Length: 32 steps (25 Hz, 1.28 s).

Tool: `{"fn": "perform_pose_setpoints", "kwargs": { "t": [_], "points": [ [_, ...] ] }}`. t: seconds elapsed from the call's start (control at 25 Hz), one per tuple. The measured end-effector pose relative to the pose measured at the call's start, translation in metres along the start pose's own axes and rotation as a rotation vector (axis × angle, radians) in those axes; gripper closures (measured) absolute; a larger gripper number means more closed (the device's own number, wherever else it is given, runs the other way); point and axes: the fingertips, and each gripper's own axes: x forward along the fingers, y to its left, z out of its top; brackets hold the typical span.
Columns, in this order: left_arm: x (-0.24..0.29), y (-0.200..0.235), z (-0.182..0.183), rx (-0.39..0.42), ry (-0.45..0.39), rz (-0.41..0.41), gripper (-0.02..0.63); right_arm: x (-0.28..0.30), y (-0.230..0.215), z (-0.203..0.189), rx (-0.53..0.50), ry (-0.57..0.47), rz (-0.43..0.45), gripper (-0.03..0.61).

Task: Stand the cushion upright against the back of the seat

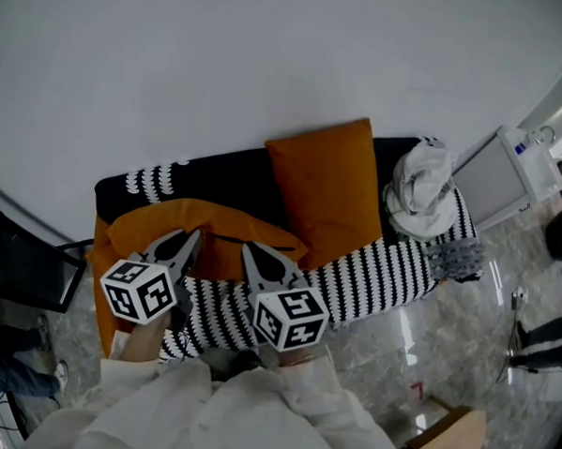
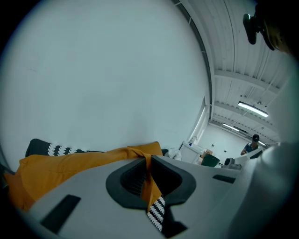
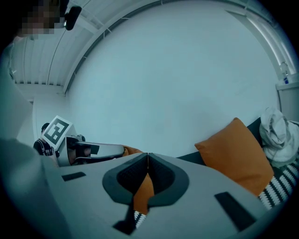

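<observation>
Filling the background is a plain pale wall (image 1: 271, 59), and against it runs a long seat with a black-and-white striped cover (image 1: 382, 271) and a dark back. Sagging over the left half of that seat is a soft orange fabric cushion (image 1: 169, 213), crumpled rather than upright, its near edge drawn up toward the person. A second orange cushion (image 1: 330, 189), square and plump, stands leaning on the back of the seat just right of the middle, apart from the first. At the right end sits a bunched white cloth bundle (image 1: 419, 184). The left gripper (image 2: 148, 163) has its jaws nearly together, pinching a fold of the crumpled cushion's orange fabric. The right gripper (image 3: 147, 158), just beside it, has its jaws closed on the same cushion's edge.
</observation>
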Motion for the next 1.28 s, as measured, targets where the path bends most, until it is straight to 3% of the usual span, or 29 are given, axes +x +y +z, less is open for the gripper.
{"fn": "perform_pose_setpoints", "kwargs": {
  "t": [0.56, 0.92, 1.28],
  "points": [
    [-0.009, -0.006, 0.051, 0.031, -0.067, -0.07, 0.58, 0.013, 0.008, 0.012, 0.025, -0.032, -0.003, 0.566],
    [0.013, 0.015, 0.035, -0.001, -0.009, -0.075, 0.58, 0.034, 0.003, 0.012, 0.053, -0.026, -0.011, 0.566],
    [0.04, 0.042, 0.043, -0.04, 0.019, -0.09, 0.579, 0.065, -0.004, 0.028, 0.057, -0.046, -0.014, 0.565]
  ]
}}
